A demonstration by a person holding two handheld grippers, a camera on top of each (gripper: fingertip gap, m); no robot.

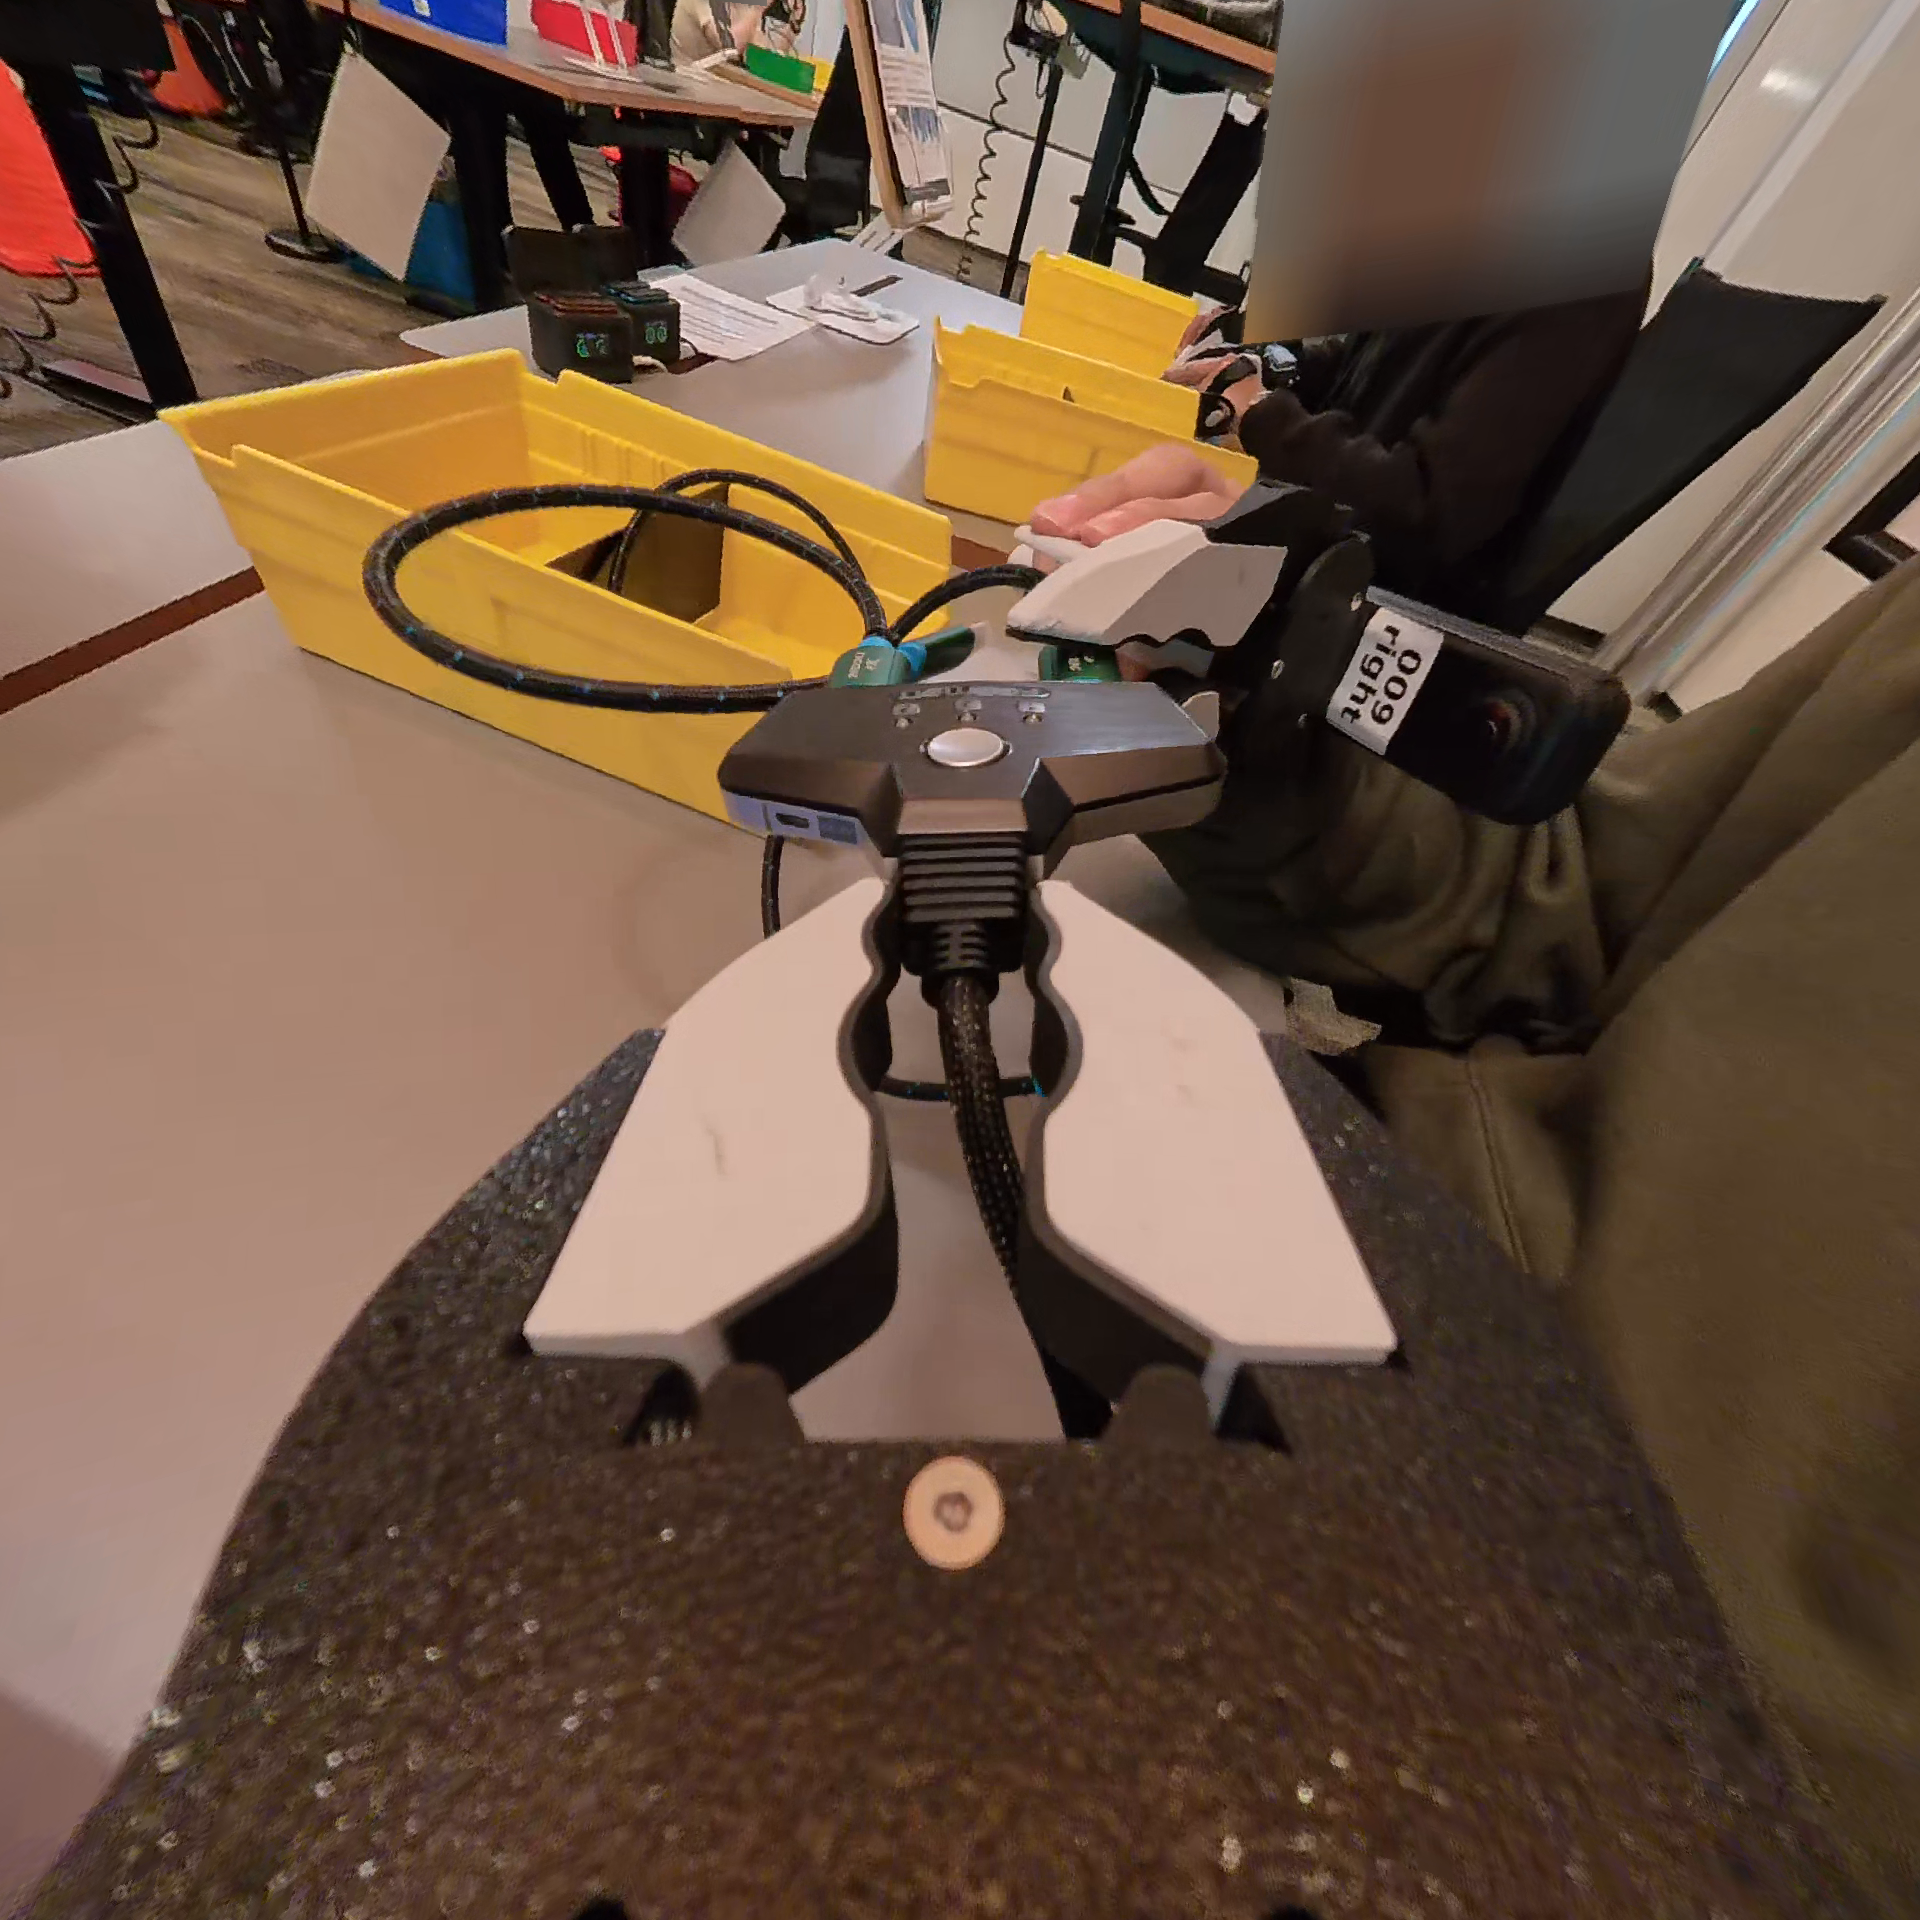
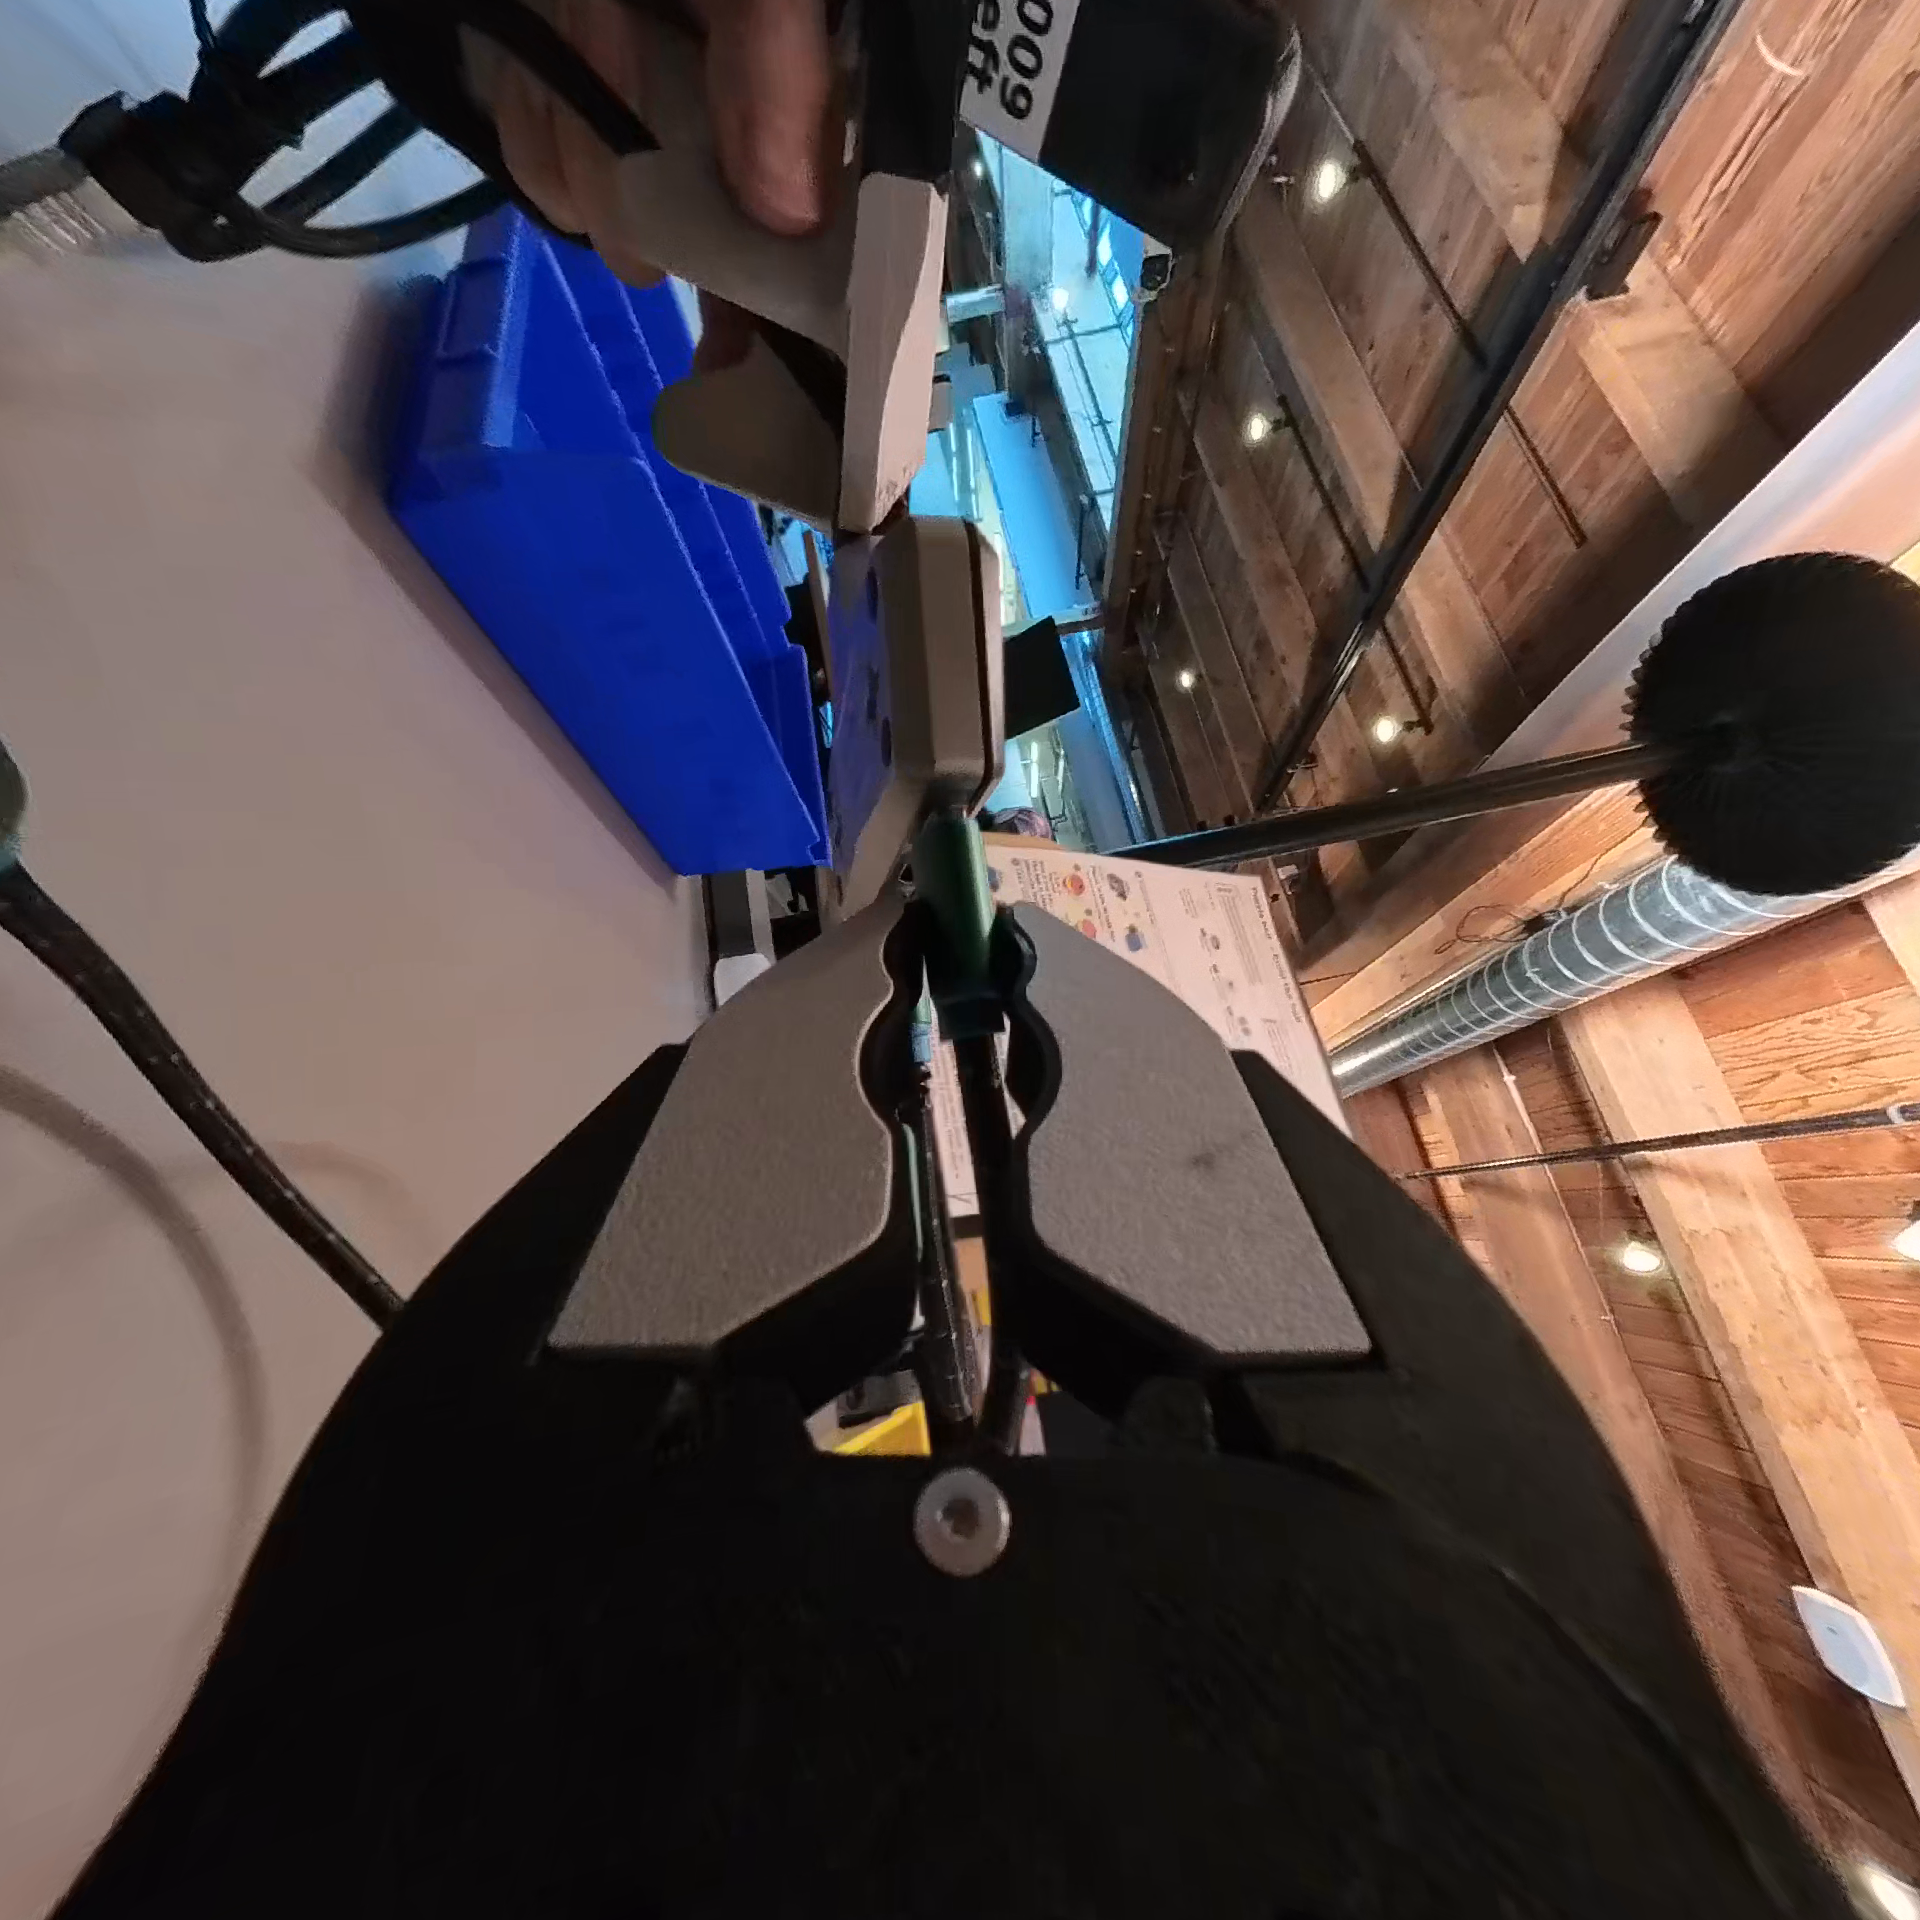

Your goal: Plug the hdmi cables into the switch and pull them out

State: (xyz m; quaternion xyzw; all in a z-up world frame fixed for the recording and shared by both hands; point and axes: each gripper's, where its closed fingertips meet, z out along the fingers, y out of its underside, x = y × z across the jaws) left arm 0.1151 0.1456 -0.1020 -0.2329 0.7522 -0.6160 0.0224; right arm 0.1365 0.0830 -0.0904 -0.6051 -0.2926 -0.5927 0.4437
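On the grey table (image 1: 312,1039), a yellow bin (image 1: 499,540) sits behind the work, a loop of braided black cable (image 1: 582,675) draped across it. Above the table edge: the black switch (image 1: 971,753), lifted clear and level, button side up. Left gripper (image 1: 961,914) is clamped narrow on the ribbed collar of the switch's own lead, probably so the body stays steady against plug force. Right gripper (image 2: 961,951) comes at the far side, pinched tight on a green plug (image 2: 956,878) whose nose meets a port. Whether the plug is fully seated or partway, I cannot tell. A second, teal plug (image 1: 878,665) sits at the neighbouring port. My guess: one cable done, this one in progress.
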